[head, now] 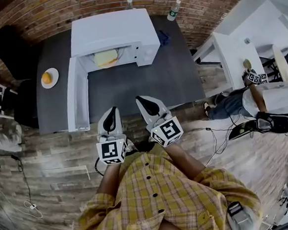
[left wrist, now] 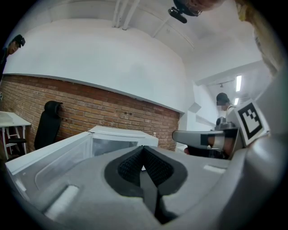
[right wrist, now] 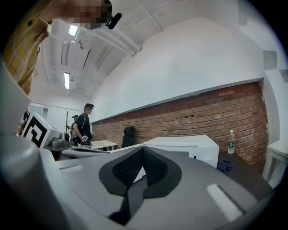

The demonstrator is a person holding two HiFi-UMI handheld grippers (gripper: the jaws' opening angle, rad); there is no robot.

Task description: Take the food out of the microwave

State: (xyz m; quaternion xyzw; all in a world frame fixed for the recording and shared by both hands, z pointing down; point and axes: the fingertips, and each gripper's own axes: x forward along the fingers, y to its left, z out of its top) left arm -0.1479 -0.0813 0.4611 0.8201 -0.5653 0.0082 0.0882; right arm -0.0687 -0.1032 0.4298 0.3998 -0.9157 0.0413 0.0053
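The microwave (head: 112, 32) stands at upper centre of the head view on a dark table (head: 151, 81). Its door (head: 77, 95) is swung open to the left. The food (head: 106, 57), pale yellow, lies inside the open cavity. At lower centre, the left gripper (head: 112, 112) and right gripper (head: 142, 100) point toward the microwave. Both have their jaws pressed together with nothing between them. A plate (head: 55, 74) with something orange on it sits at the table's left. A bottle (head: 174, 10) stands at upper right.
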